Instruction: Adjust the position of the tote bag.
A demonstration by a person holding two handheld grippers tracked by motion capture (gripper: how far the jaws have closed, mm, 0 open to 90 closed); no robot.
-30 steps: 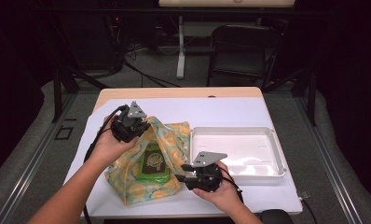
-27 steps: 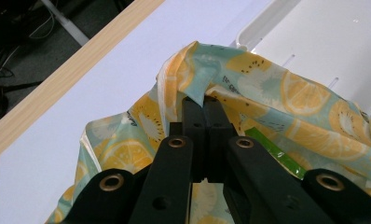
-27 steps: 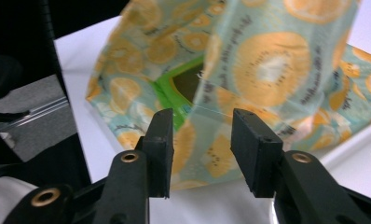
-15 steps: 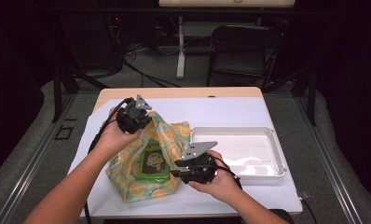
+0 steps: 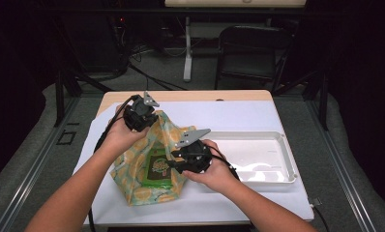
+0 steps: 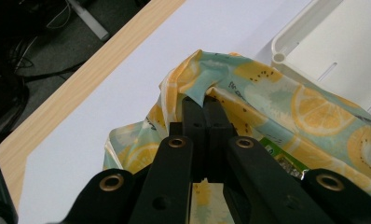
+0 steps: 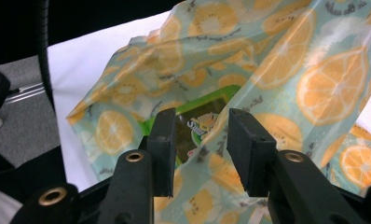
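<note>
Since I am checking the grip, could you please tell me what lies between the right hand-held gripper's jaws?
In the right gripper view, the right hand-held gripper stands open around a fold of the fruit-print bag.

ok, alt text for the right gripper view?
The right hand-held gripper holds its two black jaws apart over a fruit-print plastic bag, an edge of the film between them. A green packet shows inside the bag, which lies on a white table cover.

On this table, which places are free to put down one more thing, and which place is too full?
Free: the inside of the white tray, and the white cover between the fruit-print bag and the table's far wooden edge. Crowded: the near left, where the bag and both hand-held grippers work.
</note>
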